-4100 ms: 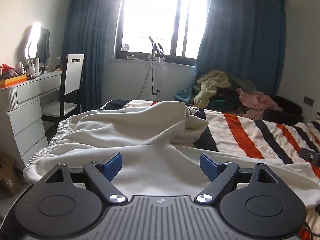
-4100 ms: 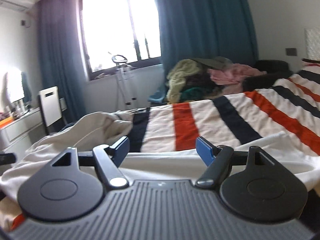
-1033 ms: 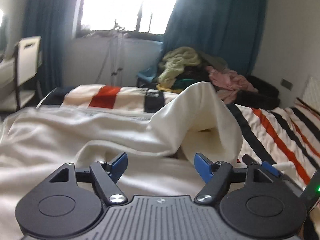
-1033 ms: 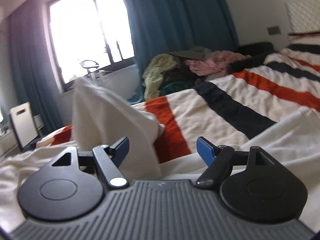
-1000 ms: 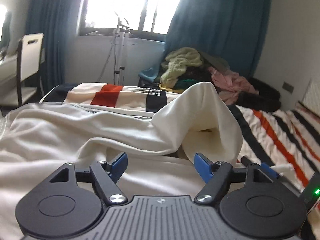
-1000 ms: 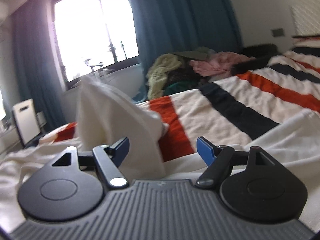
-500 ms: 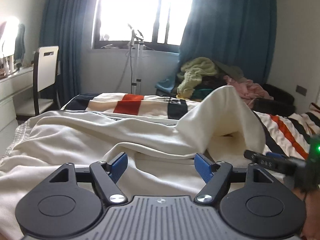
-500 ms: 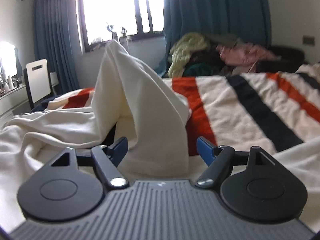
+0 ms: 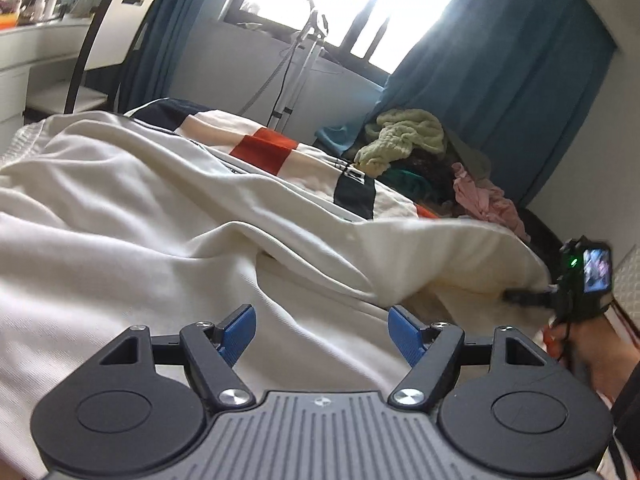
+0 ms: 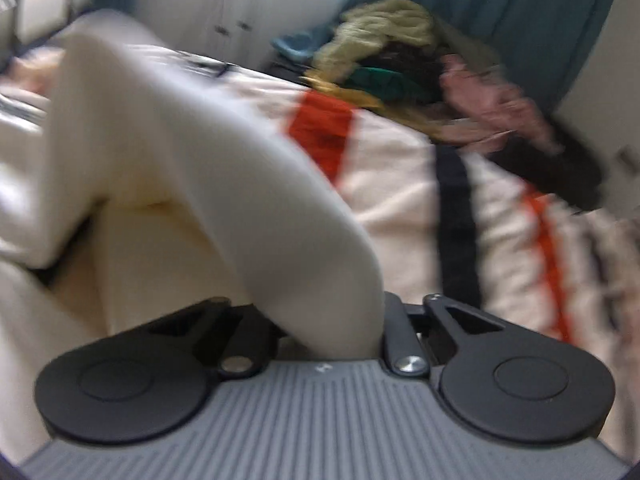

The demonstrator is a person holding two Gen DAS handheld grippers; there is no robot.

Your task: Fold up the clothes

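A large cream garment [image 9: 160, 216] lies spread over the striped bed. My left gripper [image 9: 322, 330] is open and empty, low over the cream cloth. My right gripper [image 10: 320, 320] is shut on a fold of the cream garment [image 10: 240, 184], which rises from its jaws and drapes back to the left; the view is blurred. The right gripper also shows at the right edge of the left wrist view [image 9: 520, 294], pinching the raised edge of the cloth.
The striped bedcover [image 9: 356, 196] in orange, black and cream lies under the garment. A pile of clothes [image 9: 416, 148] sits at the far end by the blue curtain. A white chair [image 9: 116, 32] and a dresser stand at the left.
My right gripper went from open to shut on the raised fold and pulled it down toward the right. The peak of cloth has flattened. The left gripper stayed open.
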